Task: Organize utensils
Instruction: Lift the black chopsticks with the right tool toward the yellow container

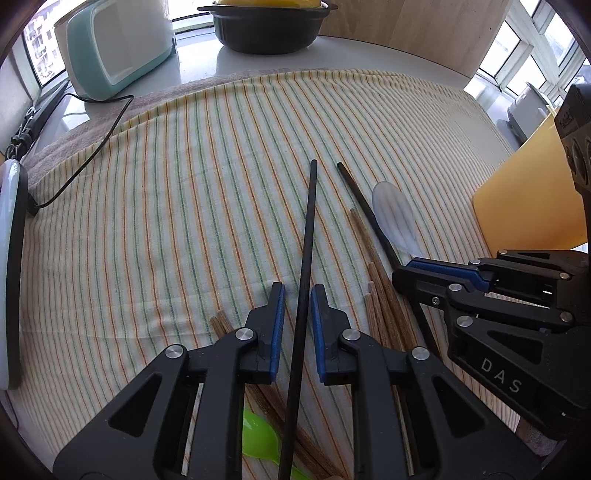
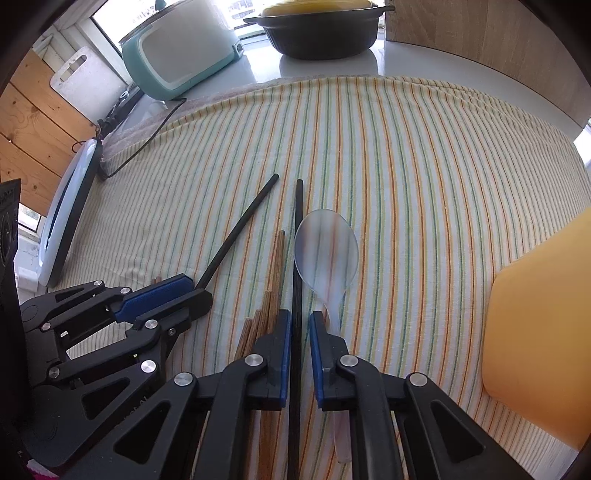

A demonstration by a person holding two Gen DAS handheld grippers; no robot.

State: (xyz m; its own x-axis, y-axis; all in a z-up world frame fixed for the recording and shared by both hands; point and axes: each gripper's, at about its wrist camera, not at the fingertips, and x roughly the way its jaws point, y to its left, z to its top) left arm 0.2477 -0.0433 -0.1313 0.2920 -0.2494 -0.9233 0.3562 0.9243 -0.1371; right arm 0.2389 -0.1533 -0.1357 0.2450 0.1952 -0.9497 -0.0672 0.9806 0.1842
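Note:
Two black chopsticks lie on the striped cloth [image 1: 184, 184]. One black chopstick [image 1: 304, 258] runs between the fingers of my left gripper [image 1: 297, 295], which is open around it. The other black chopstick [image 2: 297, 258] runs between the fingers of my right gripper [image 2: 298, 321], also open around it. Several brown wooden chopsticks [image 1: 380, 295] lie between them, and show in the right wrist view [image 2: 275, 280]. A clear plastic spoon [image 2: 327, 251] lies right of the right gripper. A green spoon [image 1: 256, 439] lies under the left gripper.
A yellow container [image 2: 535, 332] stands at the right. A teal appliance [image 1: 110, 48] with a black cord [image 1: 92, 162], a black pot [image 1: 269, 26] and a wooden board [image 1: 424, 26] stand at the back. A white-and-black disc [image 1: 11, 258] lies at the left.

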